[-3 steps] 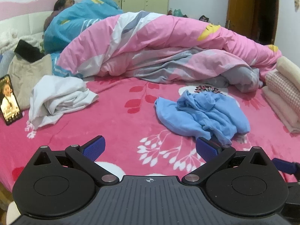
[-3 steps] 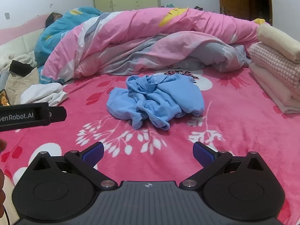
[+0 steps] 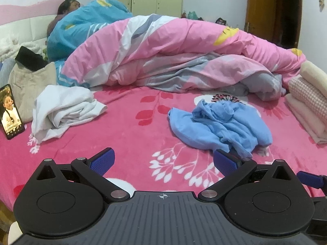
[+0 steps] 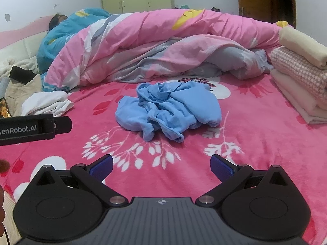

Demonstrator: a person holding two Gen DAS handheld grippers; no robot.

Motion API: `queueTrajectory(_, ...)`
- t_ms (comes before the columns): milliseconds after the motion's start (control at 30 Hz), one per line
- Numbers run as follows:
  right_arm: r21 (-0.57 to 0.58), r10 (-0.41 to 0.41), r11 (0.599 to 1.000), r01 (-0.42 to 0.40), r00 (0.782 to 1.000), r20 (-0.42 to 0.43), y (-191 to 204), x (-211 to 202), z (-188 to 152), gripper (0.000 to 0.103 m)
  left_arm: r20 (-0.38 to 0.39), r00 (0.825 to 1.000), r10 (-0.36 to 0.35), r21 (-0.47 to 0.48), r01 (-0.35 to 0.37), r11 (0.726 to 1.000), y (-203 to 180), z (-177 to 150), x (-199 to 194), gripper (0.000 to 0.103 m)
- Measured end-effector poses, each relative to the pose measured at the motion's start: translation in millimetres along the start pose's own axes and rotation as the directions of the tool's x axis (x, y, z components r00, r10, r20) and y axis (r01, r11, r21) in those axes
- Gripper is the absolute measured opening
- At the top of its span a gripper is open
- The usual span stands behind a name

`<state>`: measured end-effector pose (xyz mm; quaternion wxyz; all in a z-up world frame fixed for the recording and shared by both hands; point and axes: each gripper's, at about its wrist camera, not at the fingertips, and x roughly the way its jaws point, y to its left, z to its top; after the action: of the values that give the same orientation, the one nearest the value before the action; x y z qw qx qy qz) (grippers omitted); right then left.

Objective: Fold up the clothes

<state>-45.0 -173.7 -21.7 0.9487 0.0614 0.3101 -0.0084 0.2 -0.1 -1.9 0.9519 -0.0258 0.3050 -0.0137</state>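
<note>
A blue garment (image 4: 169,112) lies crumpled in a heap at the middle of the right wrist view, on the pink flowered bed (image 4: 255,143), its cloth bunched and twisted rather than laid flat. Both tongs stand wide apart and hold nothing: the right tongs (image 4: 161,166) hover low over the bed straight in front of the heap, the left tongs (image 3: 163,162) a little to its left, so each could take a separate edge. At the right edge of the frame a stack of folded cloths (image 4: 300,77) sits squared up, likely kept clear of the working space. A white garment (image 3: 65,110) lies loosely bundled at the left, near a propped phone (image 3: 10,112).
</note>
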Motion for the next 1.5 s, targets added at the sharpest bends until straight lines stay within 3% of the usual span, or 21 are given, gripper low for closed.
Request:
queueTrajectory(533,0.010,-0.015,1.000,0.015,1.000,-0.012,-2.0,2.5,0.3,0.103,-0.029,1.000,0.004,0.019,-0.003,1.000,-0.1,2.0,-1.0,0.103)
queueTrajectory(767,-0.001,-0.021,1.000,0.021,1.000,-0.012,-1.6,1.2,1.6,0.103,-0.047,0.997,0.059,0.019,-0.058,0.998,-1.7,0.9,2.6,0.103)
queueTrajectory(1500,-0.019,-0.045,0.999,0.045,0.999,-0.016,2.7,-1.1,2.4,0.103,-0.031,0.999,0.038,-0.002,-0.038,0.999,-6.8,-3.1,1.9,0.103)
